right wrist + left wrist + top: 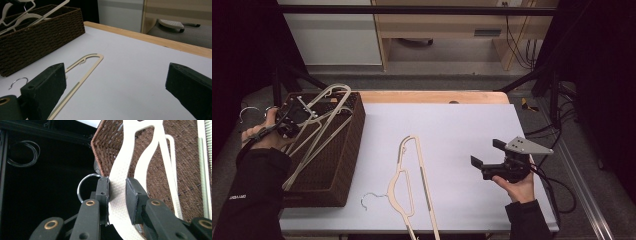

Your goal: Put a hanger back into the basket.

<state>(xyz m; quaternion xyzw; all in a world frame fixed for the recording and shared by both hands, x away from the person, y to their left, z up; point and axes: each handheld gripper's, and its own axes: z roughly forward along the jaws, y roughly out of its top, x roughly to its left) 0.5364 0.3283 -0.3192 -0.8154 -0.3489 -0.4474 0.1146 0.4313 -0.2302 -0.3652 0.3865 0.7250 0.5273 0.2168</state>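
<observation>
Hangers counted three, possibly more in the basket: one cream hanger (414, 187) lay flat on the white table (462, 125), two at least leaned in the brown wicker basket (337, 165) at the table's left edge.

Left gripper (117, 195) was clamped on the neck of a held hanger (120, 177), pads pressing both sides of the cream strip; the left gripper view gave this close, with the metal hook (82, 186) curling just beside one jaw and the basket's woven floor behind. High view could not confirm the pinch, but placed that left gripper (287, 122) over the basket's near-left corner, the held hanger (319, 127) tilted across the rim.

Right gripper (487, 155) sat low over the table's right part, jaws wide apart, nothing between them. Right gripper view looked between the spread jaws at the flat hanger (82, 72) and its wire hook (17, 82), well apart from the pads.

Baskets: one. Grippers: two.
</observation>
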